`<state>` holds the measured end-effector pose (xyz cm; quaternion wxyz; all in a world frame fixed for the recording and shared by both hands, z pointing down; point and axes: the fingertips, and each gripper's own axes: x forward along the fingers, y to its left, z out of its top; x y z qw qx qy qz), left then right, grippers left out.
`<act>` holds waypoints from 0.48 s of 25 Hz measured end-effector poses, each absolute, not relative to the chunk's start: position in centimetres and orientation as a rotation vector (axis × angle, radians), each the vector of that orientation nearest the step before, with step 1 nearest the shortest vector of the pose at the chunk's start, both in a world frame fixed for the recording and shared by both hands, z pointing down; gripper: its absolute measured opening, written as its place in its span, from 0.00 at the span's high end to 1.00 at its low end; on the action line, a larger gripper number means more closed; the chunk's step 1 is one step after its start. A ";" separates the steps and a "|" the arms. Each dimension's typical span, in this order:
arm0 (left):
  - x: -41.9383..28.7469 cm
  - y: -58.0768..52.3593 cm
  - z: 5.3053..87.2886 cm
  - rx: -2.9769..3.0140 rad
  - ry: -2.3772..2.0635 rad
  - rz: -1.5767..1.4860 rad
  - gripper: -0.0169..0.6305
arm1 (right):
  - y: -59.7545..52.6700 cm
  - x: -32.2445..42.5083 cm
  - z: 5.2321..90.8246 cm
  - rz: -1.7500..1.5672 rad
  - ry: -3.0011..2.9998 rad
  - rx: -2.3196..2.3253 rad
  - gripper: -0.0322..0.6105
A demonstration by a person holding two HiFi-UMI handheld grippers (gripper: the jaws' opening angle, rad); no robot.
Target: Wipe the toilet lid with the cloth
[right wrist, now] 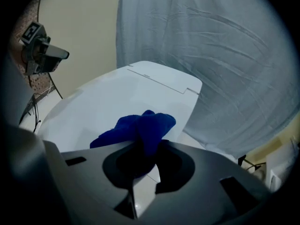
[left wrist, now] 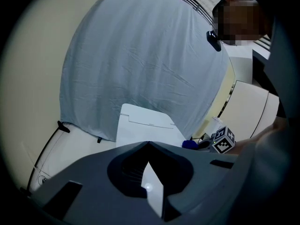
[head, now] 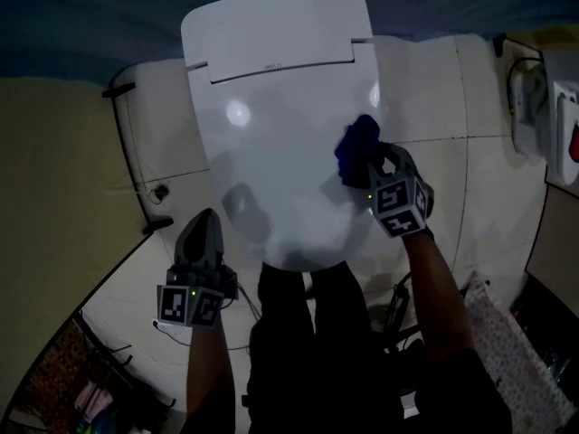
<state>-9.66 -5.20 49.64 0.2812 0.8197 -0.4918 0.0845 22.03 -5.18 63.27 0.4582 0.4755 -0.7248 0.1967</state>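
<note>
Pale tiled floor (head: 470,179) around a closed white toilet lid (head: 271,143), long axis running straight away from the body. Blue cloth (head: 357,147) pinched in the right claw (head: 373,168) at the lid's right edge, unwiped span lying to its left. Left claw (head: 203,229) closed on nothing, beside the near-left rim.

The right tool (head: 373,172) reaches forward on a stretched right arm (head: 436,283), jaws clamped on a blue cloth (head: 355,146). The left tool (head: 204,221) sits lower, nearer the body, jaws together with nothing between them.
</note>
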 end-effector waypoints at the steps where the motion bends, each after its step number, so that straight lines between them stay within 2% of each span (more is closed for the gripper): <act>1: -9.4 -5.0 49.7 2.202 -1.311 0.238 0.99 | -4.9 22.7 63.3 0.490 -1.776 1.181 0.86; 12: -9.3 -3.4 50.9 2.183 -1.344 0.270 0.99 | -3.4 26.5 63.9 0.487 -1.712 1.221 0.87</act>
